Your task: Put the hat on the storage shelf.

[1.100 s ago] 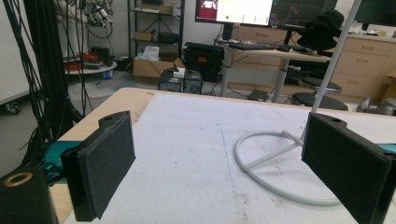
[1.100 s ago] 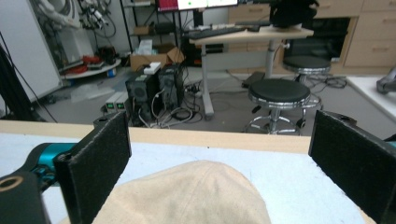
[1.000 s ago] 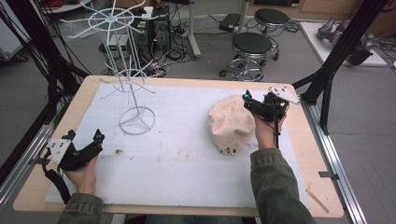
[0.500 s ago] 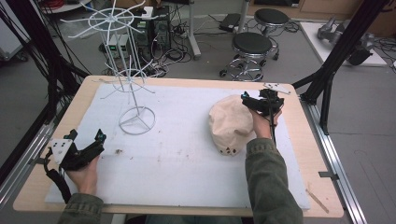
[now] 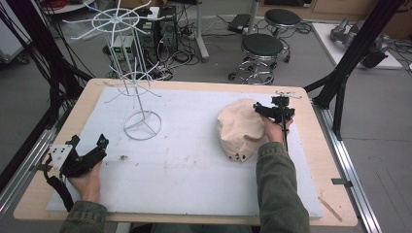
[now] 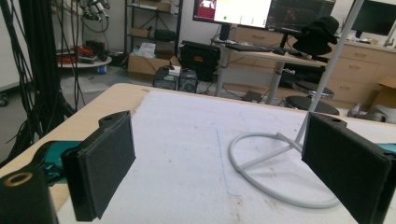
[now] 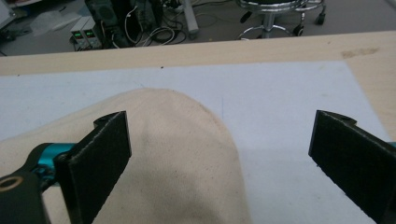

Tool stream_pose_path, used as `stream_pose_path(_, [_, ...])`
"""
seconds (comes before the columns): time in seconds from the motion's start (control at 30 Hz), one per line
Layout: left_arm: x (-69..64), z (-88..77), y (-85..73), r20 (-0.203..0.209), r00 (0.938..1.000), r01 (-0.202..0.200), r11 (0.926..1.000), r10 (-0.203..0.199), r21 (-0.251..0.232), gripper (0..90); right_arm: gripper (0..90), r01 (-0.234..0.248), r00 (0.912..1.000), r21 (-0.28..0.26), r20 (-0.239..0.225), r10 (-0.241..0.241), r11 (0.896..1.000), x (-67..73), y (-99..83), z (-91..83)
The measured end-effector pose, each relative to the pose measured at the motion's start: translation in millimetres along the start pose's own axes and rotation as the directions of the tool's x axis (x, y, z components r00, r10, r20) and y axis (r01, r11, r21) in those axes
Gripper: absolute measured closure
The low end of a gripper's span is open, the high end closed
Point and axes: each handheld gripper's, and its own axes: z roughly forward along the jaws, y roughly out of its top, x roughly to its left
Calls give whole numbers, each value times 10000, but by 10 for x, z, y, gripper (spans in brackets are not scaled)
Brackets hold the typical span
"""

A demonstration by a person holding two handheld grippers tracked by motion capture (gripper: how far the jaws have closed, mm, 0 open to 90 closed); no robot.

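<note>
A beige cap (image 5: 240,128) lies on the white mat (image 5: 194,160) at the right. My right gripper (image 5: 273,112) hovers at the cap's far right edge, jaws wide open and nothing between them. In the right gripper view the cap (image 7: 159,158) rises beneath the left jaw, and the gap to the right jaw spans bare mat. A white wire rack stand (image 5: 142,124) stands at the mat's left. My left gripper (image 5: 90,148) rests open near the table's left front. The stand's ring base (image 6: 275,172) lies ahead of it, between the jaws and farther off.
The wooden table (image 5: 320,160) ends close to the right of the cap, with a black frame leg (image 5: 347,63) beyond it. Stools (image 5: 262,48) and cables sit on the floor behind. Bare mat stretches between stand and cap.
My right gripper has shifted slightly forward and left along the cap's far edge, staying open. The left gripper has barely moved.
</note>
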Motion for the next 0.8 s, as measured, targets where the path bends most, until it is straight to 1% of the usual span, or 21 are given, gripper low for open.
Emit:
stream_pose_path(0.03, [0, 0, 0, 0, 10000, 0, 10000, 0, 0, 96, 47, 0, 10000, 0, 0, 0, 10000, 0, 0, 0])
stream_pose_path(0.07, [-11, 0, -1, 43, 10000, -29, 10000, 29, -20, 97, 48, -43, 9999, 205, -122, 45, 9998, -1, -27, 46])
stream_pose_path(0.1, [-19, -2, 0, 109, 9999, -77, 10000, 78, -61, 96, 48, 5, 9999, 341, -112, -1, 9994, 3, -36, 58])
stream_pose_path(0.13, [-19, -2, 0, 109, 9999, -77, 10000, 78, -61, 96, 50, 97, 9999, 520, -73, -94, 9986, 16, -49, 74])
stream_pose_path(0.17, [-18, -4, 0, 272, 9996, -17, 9999, 21, -146, 96, 54, 331, 9994, 658, 0, -332, 9973, 27, -60, 92])
stream_pose_path(0.2, [-18, -4, -1, 432, 9990, 91, 9995, -79, -286, 96, 56, 451, 9988, 764, 130, -462, 9961, 40, -65, 102])
stream_pose_path(0.23, [-17, -7, 1, 541, 9985, 130, 9994, -112, -328, 97, 59, 541, 9984, 768, 123, -552, 9956, 41, -70, 111])
stream_pose_path(0.27, [-23, -5, 2, 531, 9985, 132, 9992, -111, -379, 96, 59, 529, 9985, 748, 82, -537, 9958, 37, -74, 121])
stream_pose_path(0.3, [-27, -7, 1, 511, 9987, 66, 9995, -51, -295, 96, 60, 473, 9988, 759, 42, -478, 9960, 32, -81, 134])
stream_pose_path(0.4, [-28, -4, -1, 494, 9988, 68, 9996, -55, -268, 96, 59, 311, 9995, 1043, 14, -314, 9941, 25, -123, 182])
stream_pose_path(0.43, [-26, -2, -2, 450, 9990, 52, 9996, -40, -270, 96, 59, 364, 9993, 1155, 34, -370, 9926, 42, -138, 197])
stream_pose_path(0.5, [-23, -1, -2, 430, 9991, 45, 9997, -35, -247, 97, 59, 568, 9980, 1269, 217, -600, 9903, 79, -159, 223])
stream_pose_path(0.53, [-20, -1, -3, 414, 9991, 43, 9997, -33, -228, 97, 59, 568, 9980, 1269, 217, -600, 9903, 79, -159, 223])
stream_pose_path(0.57, [-17, 0, -4, 394, 9992, 49, 9997, -40, -224, 97, 59, 655, 9971, 1264, 302, -699, 9898, 89, -164, 230])
stream_pose_path(0.67, [-19, -2, -5, 379, 9993, 36, 9998, -29, -201, 96, 59, 610, 9973, 1368, 314, -658, 9887, 82, -186, 257])
stream_pose_path(0.7, [-25, 3, -8, 397, 9992, 25, 9998, -16, -214, 96, 61, 656, 9970, 1589, 308, -713, 9851, 90, -206, 279])
stream_pose_path(0.73, [-25, 3, -8, 397, 9992, 25, 9998, -16, -214, 97, 61, 656, 9970, 1589, 308, -713, 9851, 90, -206, 279])
stream_pose_path(0.77, [-37, 7, -12, 428, 9991, -2, 9999, 9, -166, 97, 114, 872, 9955, 1680, 229, -923, 9819, 108, -210, 286])
stream_pose_path(0.8, [-37, 7, -12, 428, 9991, -2, 9999, 9, -166, 96, 135, 924, 9953, 1747, 125, -961, 9803, 107, -211, 286])
